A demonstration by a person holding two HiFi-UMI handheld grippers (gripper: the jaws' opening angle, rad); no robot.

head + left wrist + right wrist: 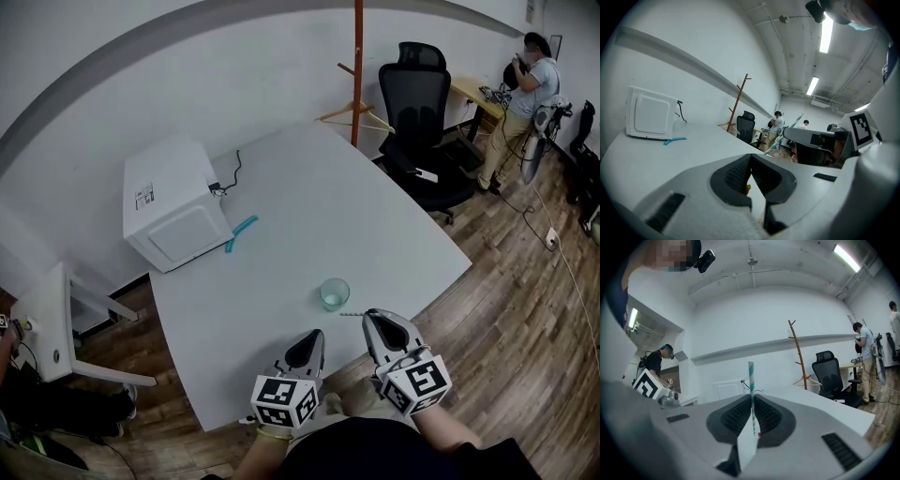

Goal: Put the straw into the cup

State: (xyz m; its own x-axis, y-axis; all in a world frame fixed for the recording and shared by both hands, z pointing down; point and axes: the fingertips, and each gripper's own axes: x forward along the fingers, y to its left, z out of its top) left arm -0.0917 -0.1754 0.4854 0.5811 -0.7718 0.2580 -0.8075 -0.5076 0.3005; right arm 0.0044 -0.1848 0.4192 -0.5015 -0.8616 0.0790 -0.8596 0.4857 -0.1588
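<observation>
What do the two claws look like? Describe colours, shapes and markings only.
The left claw and right claw share one design: light grey moulded shells tapering to the tips, with black ribbed pads inside. Each carries a white cube printed with black square markers at its rear.

Table (pixel 356 225) bears cup (pixel 334 293); white box (pixel 173 202), perhaps microwave; teal strip (pixel 241 232).

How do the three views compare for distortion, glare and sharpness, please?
Head view: the fisheye lens bows the table edges, the light is even, and the cup is sharp. Left gripper view: the ceiling light blows out to white, with dark corners. Right gripper view: the straw is fairly sharp between the right gripper's jaws, and the wall lines curve.
</observation>
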